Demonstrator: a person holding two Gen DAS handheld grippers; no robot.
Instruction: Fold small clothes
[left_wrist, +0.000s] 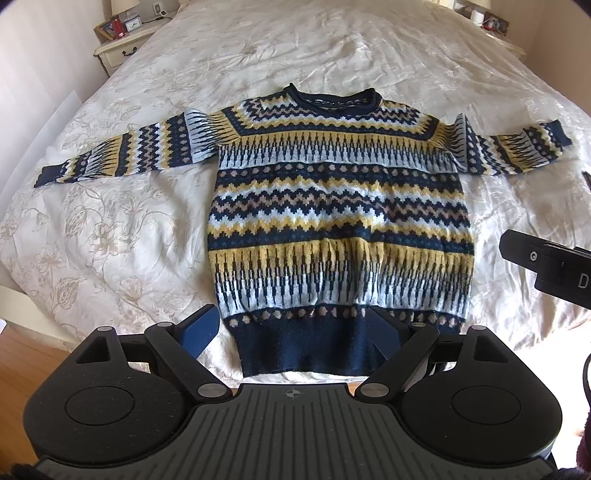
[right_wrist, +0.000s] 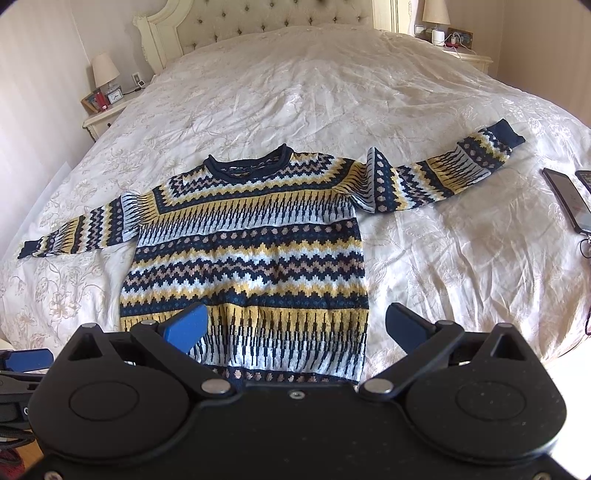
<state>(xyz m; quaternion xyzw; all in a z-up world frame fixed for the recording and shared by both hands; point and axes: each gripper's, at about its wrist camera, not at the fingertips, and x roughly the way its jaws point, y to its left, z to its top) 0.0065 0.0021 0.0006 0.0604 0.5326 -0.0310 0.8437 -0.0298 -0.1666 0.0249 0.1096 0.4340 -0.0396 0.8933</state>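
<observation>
Both sets of jaws wide and empty above navy hem (left_wrist: 306, 343) of sweater (left_wrist: 332, 206) spread flat on bed (left_wrist: 110, 229), sleeves out: risk of pinching bedspread with the knit, or right-shoulder bunch (right_wrist: 376, 177) skewing fold.

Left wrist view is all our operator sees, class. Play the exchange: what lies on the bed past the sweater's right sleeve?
Observer: A dark phone lies beyond the cuff, flat on the bed.
Operator: Is the right gripper holding anything?
Observer: No. The right gripper is open and empty above the sweater near its hem.
Operator: What is at the head of the bed?
Observer: A tufted cream headboard.
</observation>
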